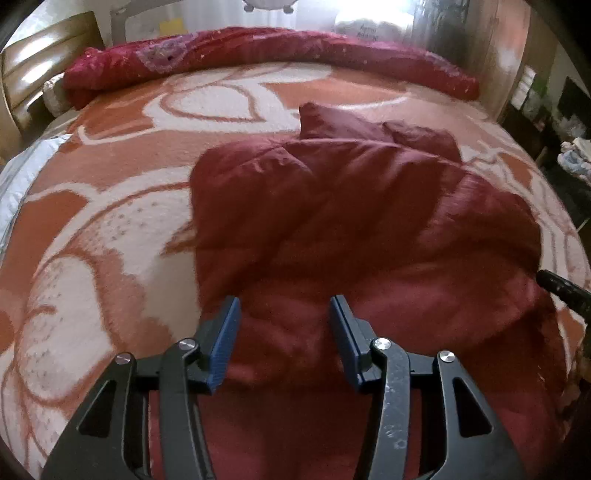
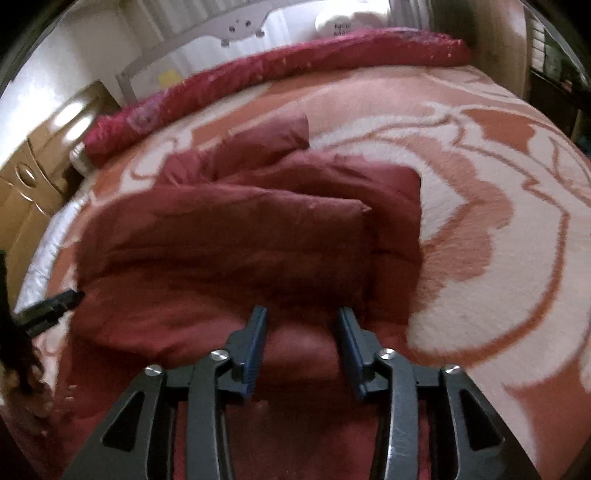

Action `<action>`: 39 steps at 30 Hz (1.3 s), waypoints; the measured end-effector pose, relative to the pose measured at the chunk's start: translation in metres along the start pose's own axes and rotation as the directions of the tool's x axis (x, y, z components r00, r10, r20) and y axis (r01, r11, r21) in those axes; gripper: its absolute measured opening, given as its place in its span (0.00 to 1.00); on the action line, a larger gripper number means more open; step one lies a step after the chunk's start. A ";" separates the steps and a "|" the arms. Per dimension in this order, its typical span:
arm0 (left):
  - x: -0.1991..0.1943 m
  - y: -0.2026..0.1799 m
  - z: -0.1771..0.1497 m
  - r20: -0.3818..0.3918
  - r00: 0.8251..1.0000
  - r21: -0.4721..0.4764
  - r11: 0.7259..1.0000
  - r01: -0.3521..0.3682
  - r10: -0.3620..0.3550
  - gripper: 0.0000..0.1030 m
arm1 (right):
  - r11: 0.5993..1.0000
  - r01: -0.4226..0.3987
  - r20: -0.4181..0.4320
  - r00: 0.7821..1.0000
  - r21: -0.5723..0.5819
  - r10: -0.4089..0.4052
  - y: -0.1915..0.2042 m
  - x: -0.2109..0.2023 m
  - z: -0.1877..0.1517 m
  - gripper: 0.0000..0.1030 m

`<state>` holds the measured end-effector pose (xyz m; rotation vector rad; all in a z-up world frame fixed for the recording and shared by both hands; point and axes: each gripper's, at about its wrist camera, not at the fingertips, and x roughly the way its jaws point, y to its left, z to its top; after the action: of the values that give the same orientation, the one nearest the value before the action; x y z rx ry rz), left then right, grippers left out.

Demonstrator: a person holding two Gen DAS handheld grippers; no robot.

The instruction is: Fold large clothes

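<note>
A dark red padded garment (image 1: 332, 206) lies in a bulky folded heap on a bed, over an orange and white flowered blanket (image 1: 92, 221). In the right wrist view the same garment (image 2: 221, 243) shows a folded layer on top and a sleeve-like part pointing to the far side. My left gripper (image 1: 285, 301) hangs open just above the garment's near part, with only cloth showing behind the gap. My right gripper (image 2: 302, 311) is likewise open over the near edge, holding nothing. Each view catches the other gripper's black tip at its edge, the right gripper (image 1: 565, 291) and the left gripper (image 2: 51, 304).
A rolled red patterned quilt (image 1: 258, 51) runs along the bed's far edge. Wooden furniture (image 2: 33, 177) stands to the left of the bed, a white frame (image 2: 240, 26) behind it. Cluttered dark shelves (image 1: 569, 129) are at the right. A white sheet edge (image 1: 11, 192) shows at the left.
</note>
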<state>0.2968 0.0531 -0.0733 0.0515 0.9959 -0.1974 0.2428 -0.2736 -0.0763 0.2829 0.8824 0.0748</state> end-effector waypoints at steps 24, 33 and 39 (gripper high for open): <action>-0.098 0.068 -0.156 -0.031 0.998 -0.187 0.981 0.049 -0.056 0.60 | 0.991 -0.133 0.005 0.991 -0.010 0.133 -0.008 -0.131 -0.121 0.69; -0.114 0.069 -0.184 -0.049 0.996 -0.179 0.982 0.060 -0.070 0.68 | 0.995 -0.091 -0.017 0.996 0.035 0.091 -0.038 -0.152 -0.155 0.71; -0.118 0.078 -0.197 -0.071 0.995 -0.195 0.979 0.060 -0.075 0.69 | 0.994 -0.057 -0.044 0.997 0.089 0.061 -0.066 -0.161 -0.177 0.71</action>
<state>0.0857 0.1729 -0.0854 -0.1533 1.0916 -0.1613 0.0012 -0.3284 -0.0800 0.3910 0.9256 0.0978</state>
